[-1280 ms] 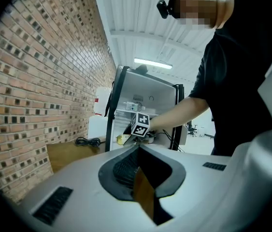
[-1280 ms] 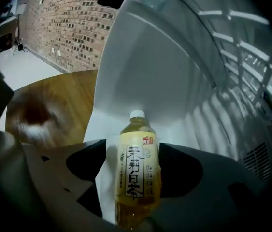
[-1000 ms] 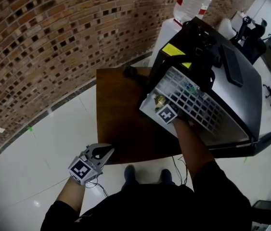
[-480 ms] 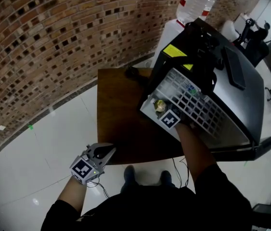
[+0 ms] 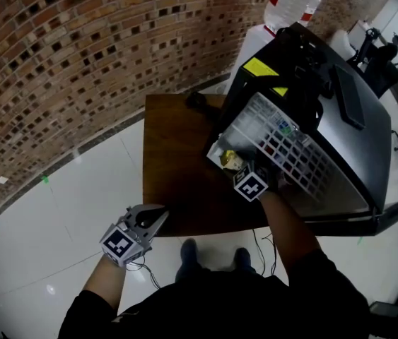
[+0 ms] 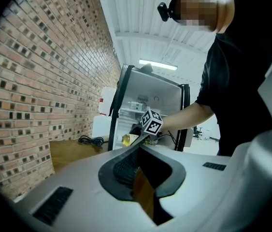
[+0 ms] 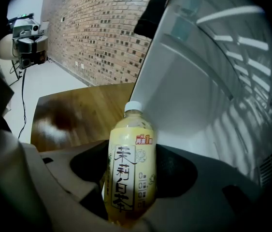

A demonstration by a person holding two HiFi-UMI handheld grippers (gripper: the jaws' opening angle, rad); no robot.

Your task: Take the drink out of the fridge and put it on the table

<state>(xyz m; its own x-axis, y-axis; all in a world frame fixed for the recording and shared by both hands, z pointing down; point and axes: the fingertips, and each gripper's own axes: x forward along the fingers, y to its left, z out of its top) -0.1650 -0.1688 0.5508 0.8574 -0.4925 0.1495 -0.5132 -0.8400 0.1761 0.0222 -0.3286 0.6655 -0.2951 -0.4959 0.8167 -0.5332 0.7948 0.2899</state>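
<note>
Bright, even light fills the head view, leaving soft glare spots on the white floor, while wide-angle distortion bows the brick wall. In the left gripper view a ceiling light strip glows above the pale open fridge, and the corners fall to black. In the right gripper view the drink bottle shows a fairly sharp label. The table behind it carries a blurred sheen, ringed by dark vignetting.

Person's rig: black short-sleeved top; pale grey left gripper and right gripper, each bearing a black-and-white marker cube; apparently a thin cable at the left wrist.
</note>
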